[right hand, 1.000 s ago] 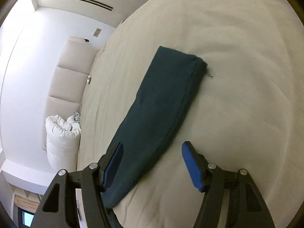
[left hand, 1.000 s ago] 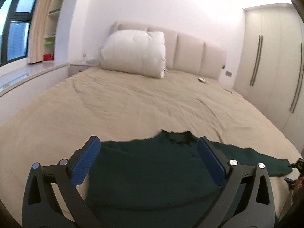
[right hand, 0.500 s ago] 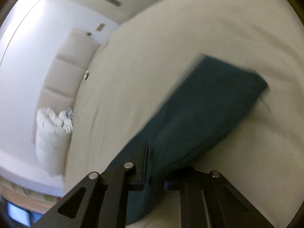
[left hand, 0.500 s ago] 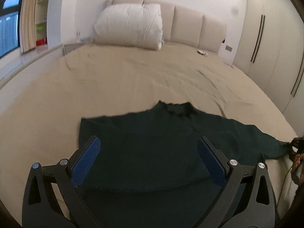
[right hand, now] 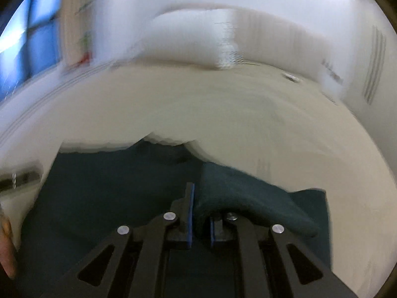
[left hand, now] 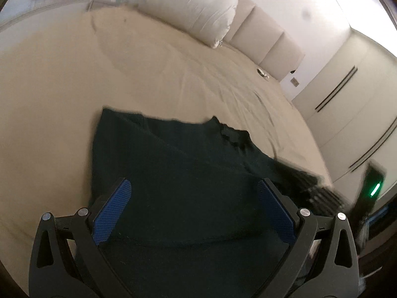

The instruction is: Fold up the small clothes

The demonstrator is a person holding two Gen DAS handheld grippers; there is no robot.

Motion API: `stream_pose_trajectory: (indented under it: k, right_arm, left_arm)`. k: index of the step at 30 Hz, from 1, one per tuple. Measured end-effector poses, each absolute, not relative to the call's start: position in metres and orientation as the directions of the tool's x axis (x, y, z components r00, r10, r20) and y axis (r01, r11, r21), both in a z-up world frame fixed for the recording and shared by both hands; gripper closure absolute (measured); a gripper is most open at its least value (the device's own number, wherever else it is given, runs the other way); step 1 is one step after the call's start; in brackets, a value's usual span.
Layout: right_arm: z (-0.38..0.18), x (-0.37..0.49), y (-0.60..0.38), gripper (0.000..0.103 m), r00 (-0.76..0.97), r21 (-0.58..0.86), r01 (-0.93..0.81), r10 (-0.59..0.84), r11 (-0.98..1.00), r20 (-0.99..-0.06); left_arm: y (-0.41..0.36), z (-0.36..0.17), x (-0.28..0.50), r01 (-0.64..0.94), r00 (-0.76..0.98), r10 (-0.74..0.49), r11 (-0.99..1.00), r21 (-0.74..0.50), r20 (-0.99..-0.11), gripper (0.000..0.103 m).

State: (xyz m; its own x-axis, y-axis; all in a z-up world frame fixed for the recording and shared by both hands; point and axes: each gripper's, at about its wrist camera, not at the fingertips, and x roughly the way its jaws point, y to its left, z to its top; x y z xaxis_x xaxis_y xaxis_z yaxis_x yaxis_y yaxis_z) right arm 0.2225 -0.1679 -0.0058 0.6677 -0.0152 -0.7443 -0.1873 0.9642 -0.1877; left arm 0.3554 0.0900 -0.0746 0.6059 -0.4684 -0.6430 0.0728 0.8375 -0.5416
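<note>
Carrying the sleeve inward is what you are doing now: your right gripper (right hand: pixel 199 219), which a second ago was standing wide open over the outstretched sleeve (right hand: pixel 250 198) of the dark green knitted sweater (left hand: pixel 178 173), is now clamped tight on that sleeve, the cloth bunching up between the blue pads and draping off to the right in the right wrist view. That view is heavily smeared and its framing has swung from looking along the sleeve to looking straight up the beige bedsheet (left hand: pixel 161 74) toward the plump white pillow (left hand: pixel 191 5), so you are sweeping the sleeve across the garment's body rather than holding it in place. Your left gripper (left hand: pixel 194 212) is hanging over the lower part of the sweater with its jaws spread wide and nothing between them; compared with a second ago it is sitting lower and more tilted, so more of the torso is filling its view. The sweater itself is lying flat on the sheet near the foot of the bed, collar pointing toward the padded cream headboard (left hand: pixel 270 42). By my judgement, this means the first sleeve fold is under way but not yet laid down, and you are needing to bring the cuff over the chest before letting go, while the left side is waiting its turn.
</note>
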Motion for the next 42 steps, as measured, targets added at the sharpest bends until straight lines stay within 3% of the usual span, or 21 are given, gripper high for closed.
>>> stream_pose_trajectory:
  k: [2, 3, 4, 6, 9, 10, 12, 15, 18, 20, 22, 25, 27, 31, 33, 34, 35, 36, 42]
  right_arm:
    - [-0.03, 0.224, -0.161, 0.095, 0.626, -0.189, -0.203, -0.021, 0.961, -0.78]
    - [-0.037, 0.223, -0.162, 0.09, 0.607, -0.161, -0.201, -0.007, 0.966, -0.795]
    - [-0.043, 0.221, -0.166, 0.084, 0.585, -0.128, -0.208, 0.018, 0.97, -0.811]
    - [-0.047, 0.213, -0.157, 0.057, 0.594, -0.147, -0.247, 0.03, 0.958, -0.804]
    - [-0.048, 0.197, -0.139, 0.044, 0.657, -0.344, -0.304, -0.066, 0.888, -0.751]
    - [-0.045, 0.197, -0.139, 0.042, 0.668, -0.355, -0.301, -0.069, 0.885, -0.74]
    - [-0.035, 0.201, -0.157, 0.034, 0.659, -0.226, -0.264, 0.004, 0.938, -0.752]
    - [-0.028, 0.222, -0.207, 0.033, 0.627, 0.116, -0.133, 0.175, 0.984, -0.759]
    - [-0.033, 0.221, -0.258, 0.033, 0.639, 0.421, 0.037, 0.303, 0.906, -0.707]
    - [-0.045, 0.22, -0.298, 0.033, 0.68, 0.655, 0.174, 0.391, 0.735, -0.62]
    - [-0.056, 0.216, -0.327, 0.036, 0.738, 0.797, 0.277, 0.411, 0.537, -0.534]
    - [-0.05, 0.228, -0.33, 0.046, 0.735, 0.789, 0.328, 0.384, 0.519, -0.558]
    - [-0.042, 0.242, -0.315, 0.079, 0.702, 0.731, 0.305, 0.374, 0.611, -0.606]
    - [-0.016, 0.256, -0.252, 0.083, 0.669, 0.61, 0.143, 0.378, 0.779, -0.64]
    - [-0.002, 0.252, -0.2, 0.08, 0.634, 0.533, -0.01, 0.418, 0.846, -0.651]
    - [0.0, 0.251, -0.176, 0.073, 0.601, 0.511, -0.095, 0.458, 0.855, -0.655]
    - [0.001, 0.249, -0.162, 0.049, 0.566, 0.504, -0.157, 0.496, 0.849, -0.659]
    - [0.0, 0.245, -0.153, 0.038, 0.561, 0.492, -0.183, 0.502, 0.851, -0.659]
    - [0.003, 0.218, -0.209, 0.034, 0.653, 0.596, -0.019, 0.461, 0.803, -0.601]
  left_arm:
    - [0.09, -0.082, 0.357, 0.073, 0.58, -0.499, 0.819, -0.569, -0.644, 0.0]
    - [0.088, -0.085, 0.358, 0.077, 0.568, -0.509, 0.815, -0.574, -0.647, 0.0]
    - [0.085, -0.091, 0.36, 0.08, 0.545, -0.521, 0.812, -0.578, -0.657, 0.0]
    - [0.08, -0.099, 0.363, 0.076, 0.515, -0.542, 0.801, -0.595, -0.664, 0.0]
    - [0.075, -0.111, 0.366, 0.056, 0.481, -0.573, 0.775, -0.629, -0.664, 0.0]
    - [0.074, -0.113, 0.366, 0.051, 0.481, -0.575, 0.772, -0.634, -0.662, 0.0]
    - [0.074, -0.114, 0.364, 0.048, 0.487, -0.577, 0.767, -0.64, -0.656, 0.0]
    - [0.076, -0.115, 0.363, 0.038, 0.489, -0.582, 0.759, -0.65, -0.65, 0.0]
    - [0.073, -0.114, 0.368, 0.043, 0.492, -0.577, 0.764, -0.644, -0.652, 0.0]
    - [0.071, -0.113, 0.371, 0.052, 0.496, -0.577, 0.766, -0.641, -0.649, 0.0]
    - [0.072, -0.114, 0.371, 0.047, 0.498, -0.578, 0.763, -0.645, -0.647, 0.0]
    - [0.074, -0.118, 0.372, 0.037, 0.499, -0.579, 0.758, -0.652, -0.645, 0.0]
    - [0.076, -0.117, 0.372, 0.034, 0.504, -0.582, 0.752, -0.659, -0.639, 0.0]
    - [0.09, -0.113, 0.372, 0.016, 0.537, -0.574, 0.739, -0.673, -0.618, 0.0]
    - [0.106, -0.112, 0.372, -0.013, 0.566, -0.561, 0.726, -0.688, -0.603, 0.0]
    - [0.111, -0.113, 0.372, -0.025, 0.576, -0.555, 0.722, -0.691, -0.6, 0.0]
    - [0.117, -0.114, 0.373, -0.039, 0.58, -0.55, 0.718, -0.695, -0.601, 0.0]
    - [0.12, -0.118, 0.374, -0.05, 0.577, -0.551, 0.713, -0.699, -0.603, 0.0]
    - [0.108, -0.119, 0.381, -0.022, 0.528, -0.519, 0.783, -0.622, -0.672, 0.0]
